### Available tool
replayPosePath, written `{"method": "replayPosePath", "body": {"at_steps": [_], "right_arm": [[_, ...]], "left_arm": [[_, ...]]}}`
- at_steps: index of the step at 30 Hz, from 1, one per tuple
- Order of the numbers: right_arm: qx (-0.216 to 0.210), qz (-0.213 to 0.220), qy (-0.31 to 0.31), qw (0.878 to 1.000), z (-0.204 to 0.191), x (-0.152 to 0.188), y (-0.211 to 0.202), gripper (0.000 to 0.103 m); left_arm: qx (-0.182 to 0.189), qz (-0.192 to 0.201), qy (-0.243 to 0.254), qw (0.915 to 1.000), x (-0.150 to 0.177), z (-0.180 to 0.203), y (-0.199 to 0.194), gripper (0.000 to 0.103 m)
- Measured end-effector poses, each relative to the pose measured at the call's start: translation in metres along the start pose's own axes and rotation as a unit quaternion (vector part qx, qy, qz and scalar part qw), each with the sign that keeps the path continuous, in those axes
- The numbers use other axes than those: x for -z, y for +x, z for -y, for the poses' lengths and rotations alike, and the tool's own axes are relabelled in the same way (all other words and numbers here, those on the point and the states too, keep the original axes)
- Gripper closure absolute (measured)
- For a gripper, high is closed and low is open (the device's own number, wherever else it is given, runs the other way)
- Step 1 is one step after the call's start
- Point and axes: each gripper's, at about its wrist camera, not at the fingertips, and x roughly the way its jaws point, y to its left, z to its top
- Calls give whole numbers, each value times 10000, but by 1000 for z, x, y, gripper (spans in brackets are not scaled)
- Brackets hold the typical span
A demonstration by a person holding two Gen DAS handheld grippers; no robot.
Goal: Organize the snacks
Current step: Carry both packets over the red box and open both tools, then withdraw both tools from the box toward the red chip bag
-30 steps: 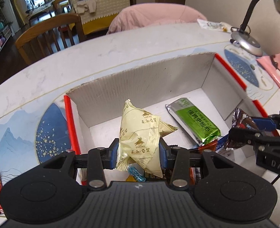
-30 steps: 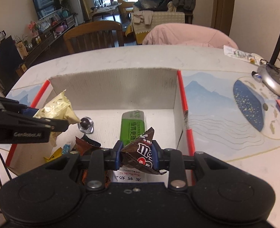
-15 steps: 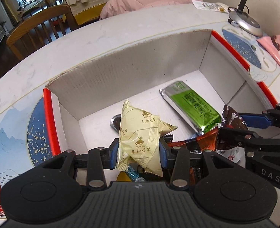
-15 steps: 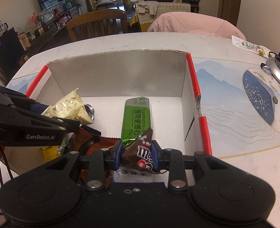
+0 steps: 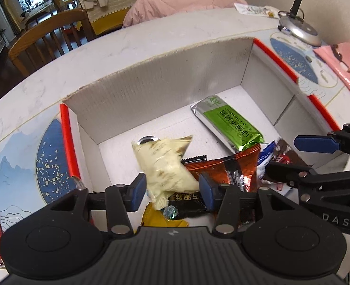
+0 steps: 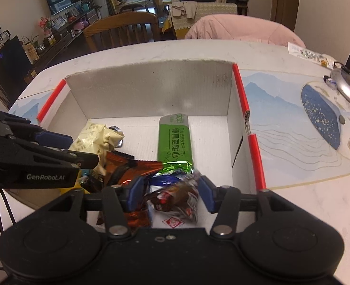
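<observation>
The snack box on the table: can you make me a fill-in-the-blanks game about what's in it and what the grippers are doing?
1. The long bar lying flat in the box has a ______ wrapper.
2. The cream packet is dropping from the ______ gripper.
3. The jaws of the right gripper are ______, with the brown candy bag loose between them.
4. The box's side edges are coloured ______.

Missing words: green; left; open; red
</observation>
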Motion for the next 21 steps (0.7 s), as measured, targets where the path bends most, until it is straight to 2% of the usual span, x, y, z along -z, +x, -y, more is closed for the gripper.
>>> {"method": "replayPosePath", "body": {"at_steps": [13,21], "right_arm": [[-81,522,-118,9985,-25,-4,-49,27],[-190,910,-232,9954,-52,-11,-75,17]], "left_arm": [[361,644,-168,9971,16,-12,-57,47],[459,1078,-290,9927,33,-35,-97,44]]}}
